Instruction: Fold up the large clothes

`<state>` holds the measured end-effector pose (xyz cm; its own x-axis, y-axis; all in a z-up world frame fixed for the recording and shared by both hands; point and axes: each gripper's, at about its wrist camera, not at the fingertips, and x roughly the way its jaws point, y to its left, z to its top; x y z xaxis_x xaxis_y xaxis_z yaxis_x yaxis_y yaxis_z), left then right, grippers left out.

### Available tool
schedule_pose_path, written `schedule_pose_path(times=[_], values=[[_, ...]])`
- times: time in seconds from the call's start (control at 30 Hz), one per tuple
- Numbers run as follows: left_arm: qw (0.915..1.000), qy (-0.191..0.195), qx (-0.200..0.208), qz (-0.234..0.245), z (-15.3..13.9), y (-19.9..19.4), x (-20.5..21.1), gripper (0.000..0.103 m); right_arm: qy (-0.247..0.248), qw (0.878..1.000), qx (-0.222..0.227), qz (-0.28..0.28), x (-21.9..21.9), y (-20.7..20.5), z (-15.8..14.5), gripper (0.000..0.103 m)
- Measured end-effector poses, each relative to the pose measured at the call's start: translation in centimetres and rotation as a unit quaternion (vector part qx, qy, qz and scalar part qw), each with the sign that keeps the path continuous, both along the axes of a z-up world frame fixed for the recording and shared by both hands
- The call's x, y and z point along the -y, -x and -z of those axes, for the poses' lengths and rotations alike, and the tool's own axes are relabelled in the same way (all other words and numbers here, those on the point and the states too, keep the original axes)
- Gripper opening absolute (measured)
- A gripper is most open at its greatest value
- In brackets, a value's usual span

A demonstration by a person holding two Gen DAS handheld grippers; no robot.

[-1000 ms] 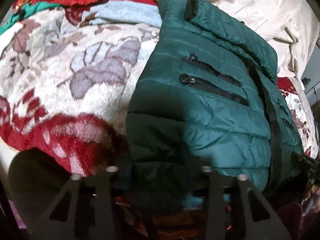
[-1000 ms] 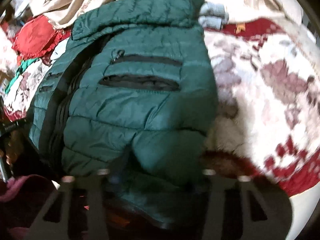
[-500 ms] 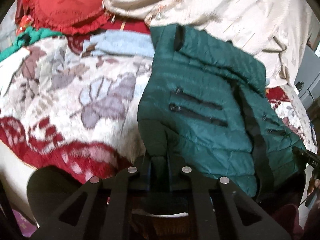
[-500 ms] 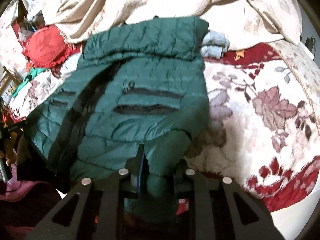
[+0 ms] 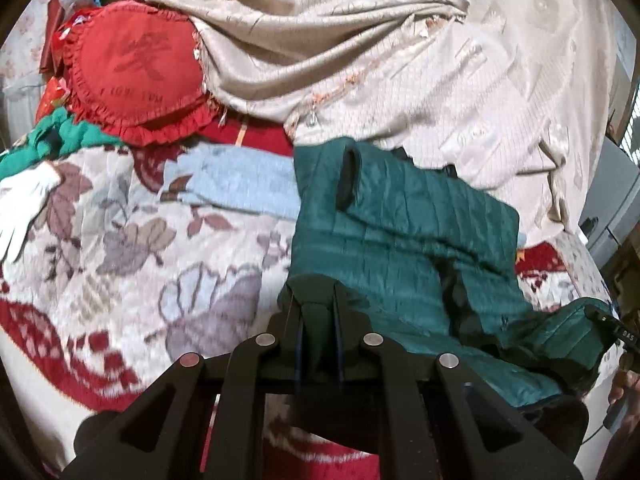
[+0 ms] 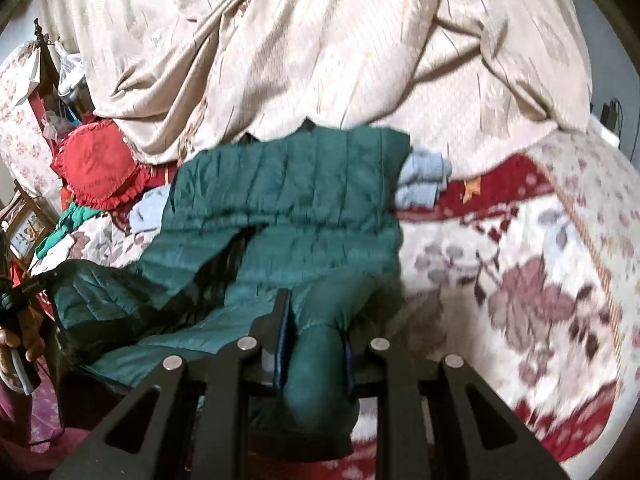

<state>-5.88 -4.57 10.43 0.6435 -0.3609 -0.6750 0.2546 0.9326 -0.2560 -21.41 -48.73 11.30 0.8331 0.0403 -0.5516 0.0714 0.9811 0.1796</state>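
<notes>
A dark green quilted puffer jacket (image 5: 404, 236) lies on a floral red-and-white blanket (image 5: 120, 256), its hem lifted off the bed. My left gripper (image 5: 316, 300) is shut on the jacket's left hem corner. In the right wrist view the jacket (image 6: 296, 196) spreads ahead, and my right gripper (image 6: 316, 320) is shut on a bunched fold of its right hem corner. The other gripper shows at each view's edge, holding the opposite corner (image 5: 612, 332) (image 6: 24, 292). The jacket's collar end rests against a beige bedspread (image 5: 360, 40).
A red frilled cushion (image 5: 136, 68) lies at the back left. A light blue garment (image 5: 240, 184) lies beside the jacket's collar. A white glove (image 5: 24, 208) and a green cloth (image 5: 72, 132) lie at the left. The beige bedspread (image 6: 320, 40) is heaped behind.
Both grippers closed on the jacket's hem corners and lifted them up and toward the collar. The lower half now hangs folded, hiding the zip pockets.
</notes>
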Motion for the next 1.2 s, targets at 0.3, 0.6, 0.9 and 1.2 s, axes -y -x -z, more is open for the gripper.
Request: schedule_pose_path(times=[0.3,0.6,0.9,1.2], values=[[0.9994,0.018,0.016,-0.026,-1.9,-5.6,1.7,0.000,-0.012,0.999,0.024,0.027,2.2,-5.0,-2.7,0.021],[0.9988,-0.008,0.019,-0.045,-2.1,-12.6,4.9,0.000,-0.013,0.999,0.007,0.052,4.8,-13.0,-4.5,0.021],[0.9974,-0.001,-0.015,-0.071,-0.5,-20.1,6.6,0.000,-0.008,0.997,-0.020,0.068,6.8,-20.6,-5.2,0.021],[0.9962,0.015,-0.043,-0.074,2.6,-25.7,8.1,0.004,-0.037,0.992,-0.061,0.106,9.6,-28.6,-2.7,0.022]])
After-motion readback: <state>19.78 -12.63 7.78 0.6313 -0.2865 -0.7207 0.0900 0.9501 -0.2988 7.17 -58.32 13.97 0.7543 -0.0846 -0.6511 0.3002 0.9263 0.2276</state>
